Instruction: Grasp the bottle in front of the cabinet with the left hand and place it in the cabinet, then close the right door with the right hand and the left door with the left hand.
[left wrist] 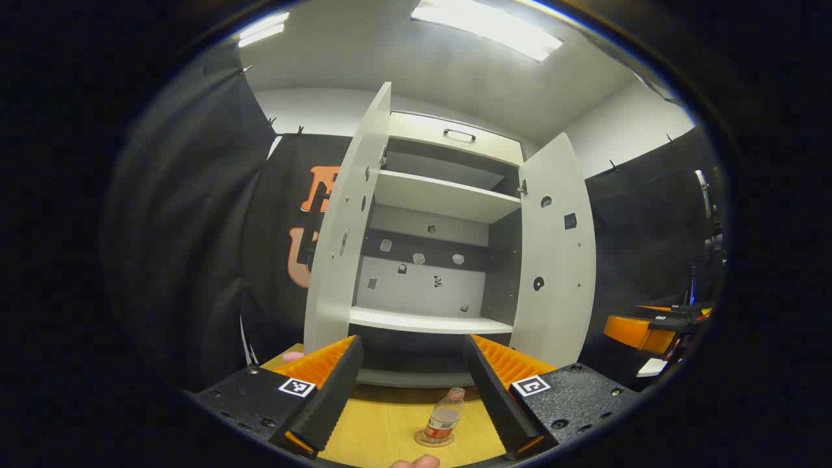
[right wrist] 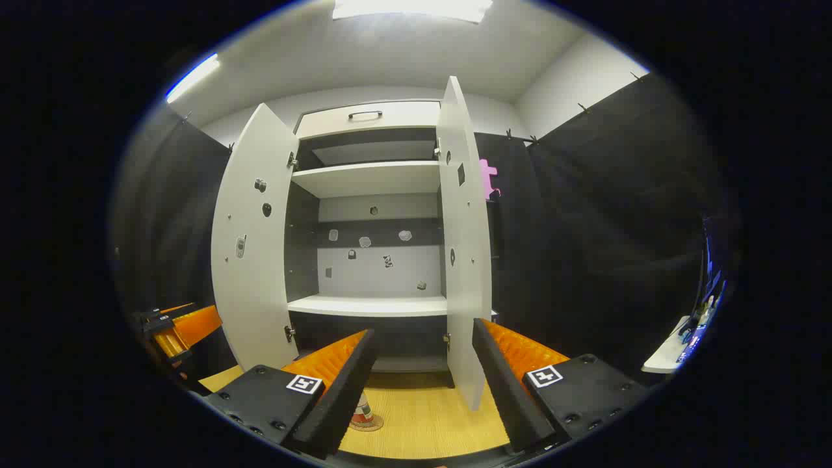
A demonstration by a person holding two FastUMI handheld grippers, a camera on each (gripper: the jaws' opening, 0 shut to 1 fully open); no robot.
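A small clear bottle (left wrist: pixel 445 416) with a red cap and red label stands on a round coaster on the wooden table, in front of the white cabinet (left wrist: pixel 432 214). Both cabinet doors stand open: the left door (left wrist: pixel 344 227) and the right door (left wrist: pixel 556 260). My left gripper (left wrist: pixel 416 396) is open, and the bottle stands between its fingers, nearer the right one. In the right gripper view the bottle (right wrist: pixel 361 409) peeks out beside the left finger, and my right gripper (right wrist: pixel 421 390) is open before the right door's edge (right wrist: pixel 465 247). The right gripper (left wrist: pixel 650 325) also appears far right in the left gripper view.
The cabinet has a middle shelf (left wrist: pixel 429 320), an upper shelf (left wrist: pixel 445 195) and a top drawer with a handle (left wrist: pixel 459 134). Black cloth walls enclose both sides. The yellow wooden table (right wrist: pixel 429 416) runs up to the cabinet base. The left gripper (right wrist: pixel 175 331) sits at far left.
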